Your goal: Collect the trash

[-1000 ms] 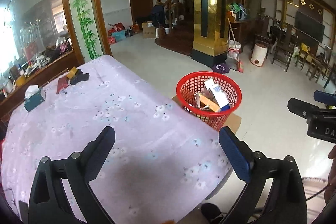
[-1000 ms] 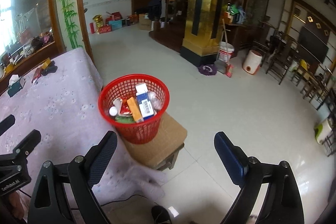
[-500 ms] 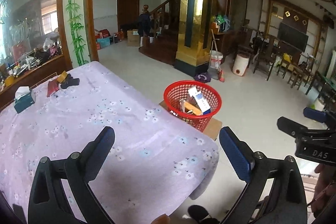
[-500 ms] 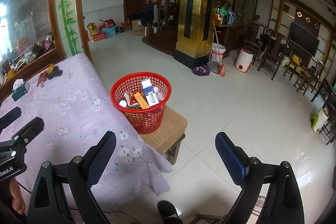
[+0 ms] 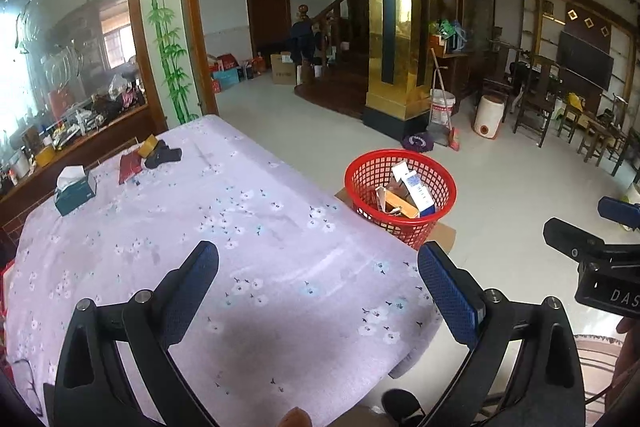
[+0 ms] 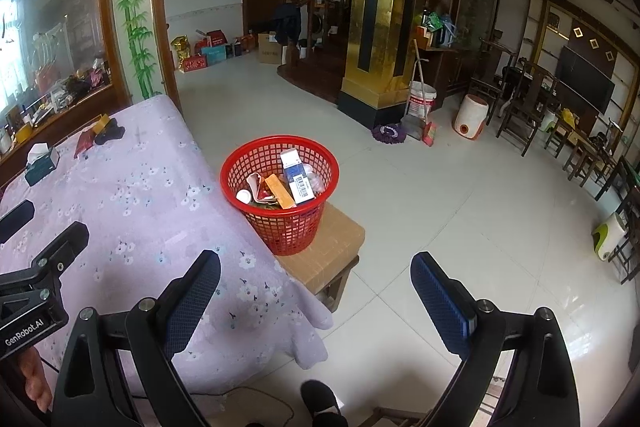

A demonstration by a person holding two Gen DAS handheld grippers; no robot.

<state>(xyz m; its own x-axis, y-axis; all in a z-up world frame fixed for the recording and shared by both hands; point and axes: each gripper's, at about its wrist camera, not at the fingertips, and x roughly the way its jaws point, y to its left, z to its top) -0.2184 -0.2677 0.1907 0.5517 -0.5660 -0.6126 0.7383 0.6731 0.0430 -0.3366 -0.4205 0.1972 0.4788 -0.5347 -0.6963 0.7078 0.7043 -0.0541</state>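
A red mesh basket (image 5: 400, 187) (image 6: 280, 191) stands on a low brown stool (image 6: 336, 247) at the table's right edge. It holds boxes, a bottle and wrappers. My left gripper (image 5: 318, 287) is open and empty above the near end of the lilac flowered tablecloth (image 5: 192, 227). My right gripper (image 6: 316, 295) is open and empty above the floor, near the stool and the table corner. Each gripper shows at the edge of the other's view.
At the table's far end lie a teal tissue box (image 5: 74, 187) (image 6: 42, 163), a red packet (image 5: 130, 167) and a dark bundle with a yellow box (image 5: 160, 153). A gold pillar (image 5: 394, 27), buckets, a broom and wooden chairs stand across the tiled floor.
Both grippers have drawn back and risen away from the basket, so the basket and table look smaller and farther. Both stay open and empty.
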